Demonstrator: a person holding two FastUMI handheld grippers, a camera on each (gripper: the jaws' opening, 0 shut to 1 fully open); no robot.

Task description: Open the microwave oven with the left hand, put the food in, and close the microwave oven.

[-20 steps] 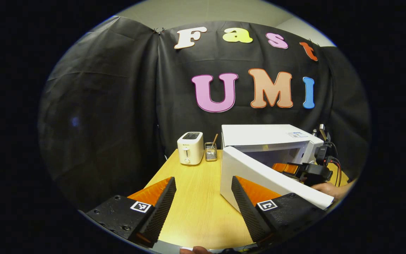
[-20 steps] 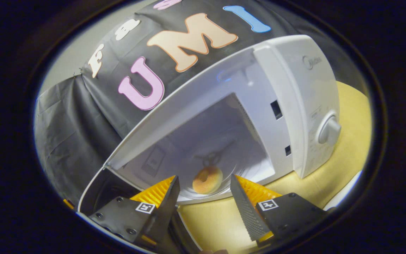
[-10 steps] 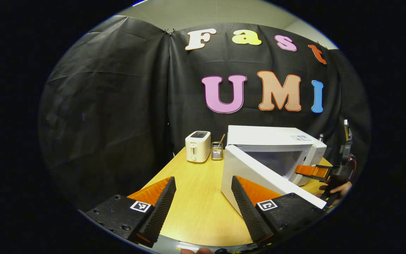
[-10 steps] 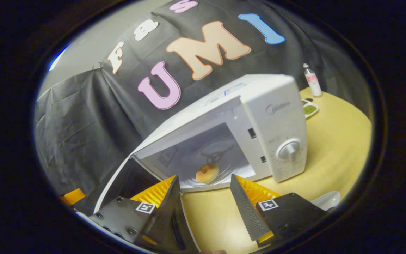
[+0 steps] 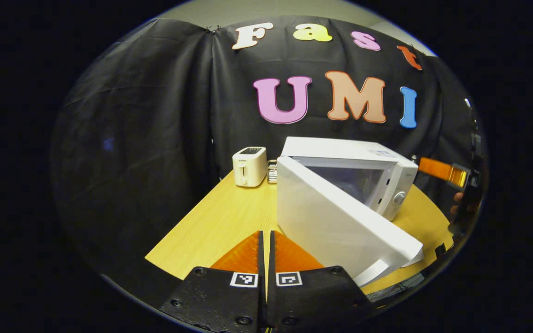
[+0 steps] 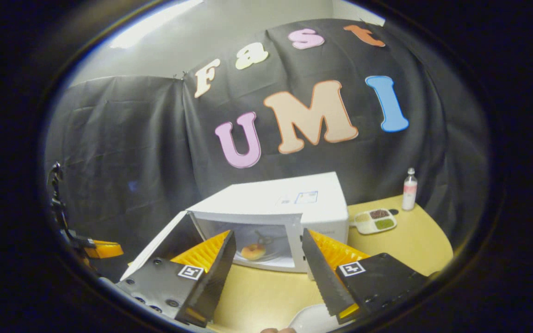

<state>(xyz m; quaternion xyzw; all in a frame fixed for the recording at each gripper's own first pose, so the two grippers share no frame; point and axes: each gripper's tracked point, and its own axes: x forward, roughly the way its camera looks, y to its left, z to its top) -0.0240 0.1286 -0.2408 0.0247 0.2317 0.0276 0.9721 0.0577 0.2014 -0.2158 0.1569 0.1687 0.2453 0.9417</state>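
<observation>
The white microwave (image 5: pixel 345 152) stands on the wooden table (image 5: pixel 211 226) with its door (image 5: pixel 336 222) swung open toward me. My left gripper (image 5: pixel 266 235) is shut with nothing between its fingers, just left of the door's outer face and apart from it. In the right gripper view the microwave (image 6: pixel 285 199) is seen from the front, and a donut (image 6: pixel 253 251) lies on the glass plate inside. My right gripper (image 6: pixel 269 252) is open and empty, held back from the opening. The right gripper (image 5: pixel 447 172), with a hand on it, shows at the far right of the left gripper view.
A white toaster (image 5: pixel 249 165) and a small wire holder (image 5: pixel 272 172) stand behind the door. Right of the microwave lie a compartment tray (image 6: pixel 375 220) and a small bottle (image 6: pixel 409 183). A white dish's rim (image 6: pixel 310 320) shows under my right gripper. The left gripper (image 6: pixel 102 249) shows beside the door.
My left gripper has shut its fingers and now sits lower and nearer the door. My right gripper has drawn back and levelled out from the microwave opening, leaving the donut inside.
</observation>
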